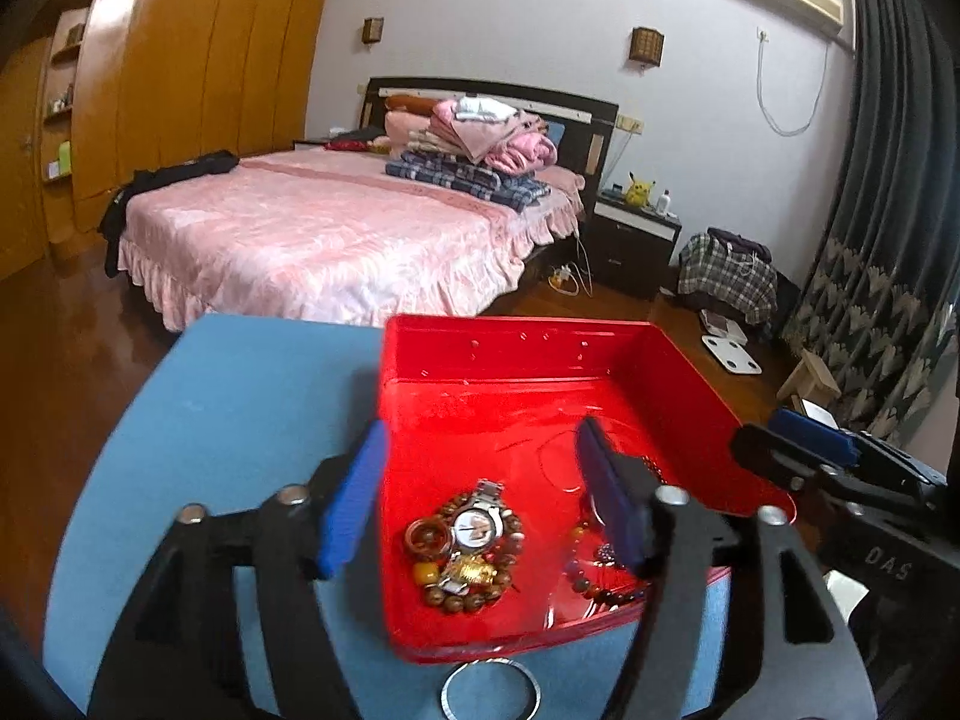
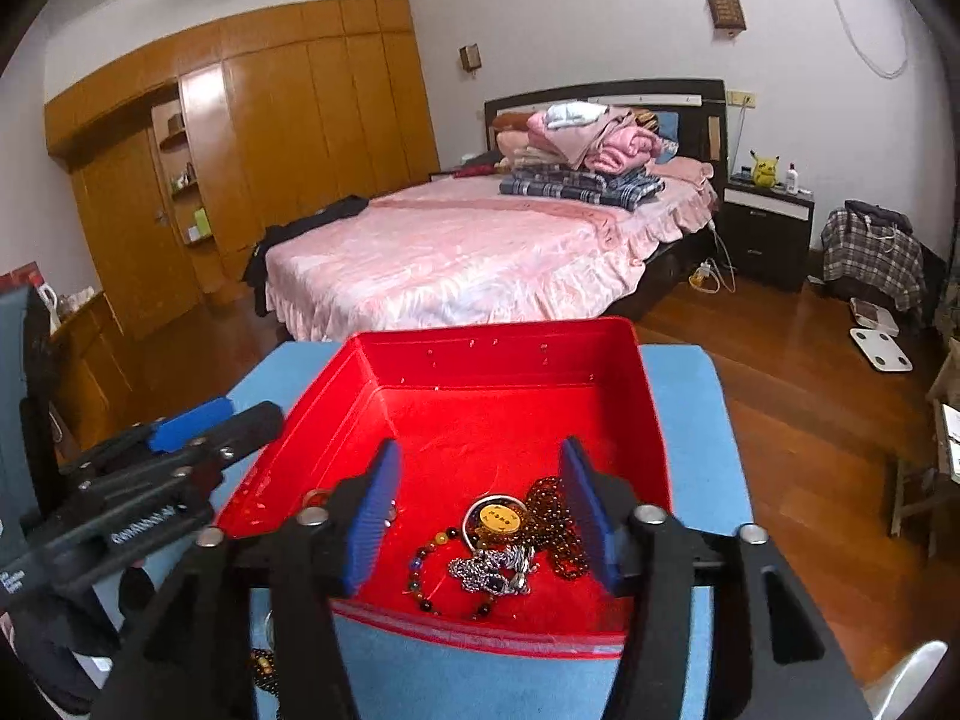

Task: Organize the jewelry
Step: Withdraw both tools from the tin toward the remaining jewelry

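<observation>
While most of the jewelry already lies in the red box [image 1: 540,396], which sits on the blue table [image 1: 240,420], the step in hand looks like gathering the last loose pieces; the box holds everything toward its near end and its far half is bare. Over that near end hang both tools: the left gripper [image 1: 480,492] stands with its fingers spread wide and nothing between them, one blue pad outside the box's left wall and the other above its floor; the right gripper [image 2: 477,516] is likewise spread wide and empty, both pads inside the box. Below the left gripper lie a wristwatch [image 1: 477,525] ringed by a brown bead bracelet [image 1: 468,597], touching it; below the right gripper lie a dark bead necklace [image 2: 555,522], a silver chain [image 2: 492,570] and a multicoloured bead bracelet [image 2: 429,576], tangled close together. Outside the box, just beside its near wall, a silver bangle [image 1: 491,690] rests on the table; a dark bead strand [image 2: 264,666] also lies outside, low in the right wrist view. I judge the next move calls for lowering one gripper to a stray piece, closing across its thin rim, and carrying it over the wall.
</observation>
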